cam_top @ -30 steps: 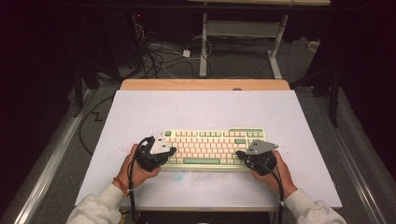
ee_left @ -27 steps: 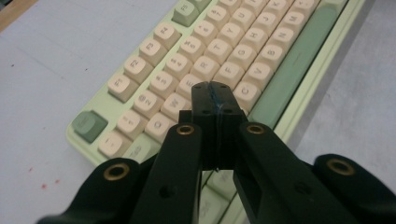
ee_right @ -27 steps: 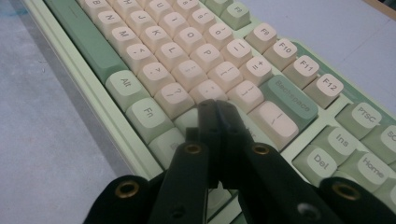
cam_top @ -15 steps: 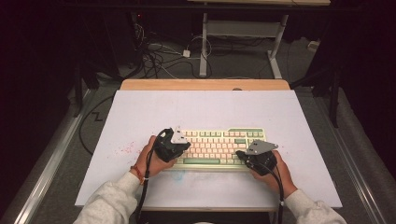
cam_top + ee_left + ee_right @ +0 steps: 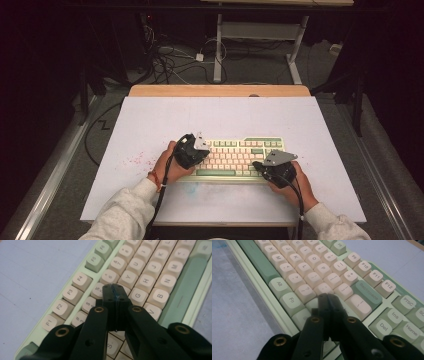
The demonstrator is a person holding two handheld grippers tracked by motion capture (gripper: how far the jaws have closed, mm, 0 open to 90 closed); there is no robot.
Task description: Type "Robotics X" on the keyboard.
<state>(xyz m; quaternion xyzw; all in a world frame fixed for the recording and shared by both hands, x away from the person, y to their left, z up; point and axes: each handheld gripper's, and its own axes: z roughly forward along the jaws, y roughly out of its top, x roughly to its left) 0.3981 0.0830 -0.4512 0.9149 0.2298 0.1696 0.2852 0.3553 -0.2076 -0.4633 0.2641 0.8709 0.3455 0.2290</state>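
The left gripper (image 5: 196, 150) is hovering over the keyboard's (image 5: 235, 156) left end, jaws pressed together and holding nothing, tips sitting above the keys near 5 and T. The keyboard is lying near the front edge of the tabletop (image 5: 150, 120), about midway along it. The right gripper (image 5: 264, 167) is hanging over the keyboard's right end, jaws likewise closed and empty.
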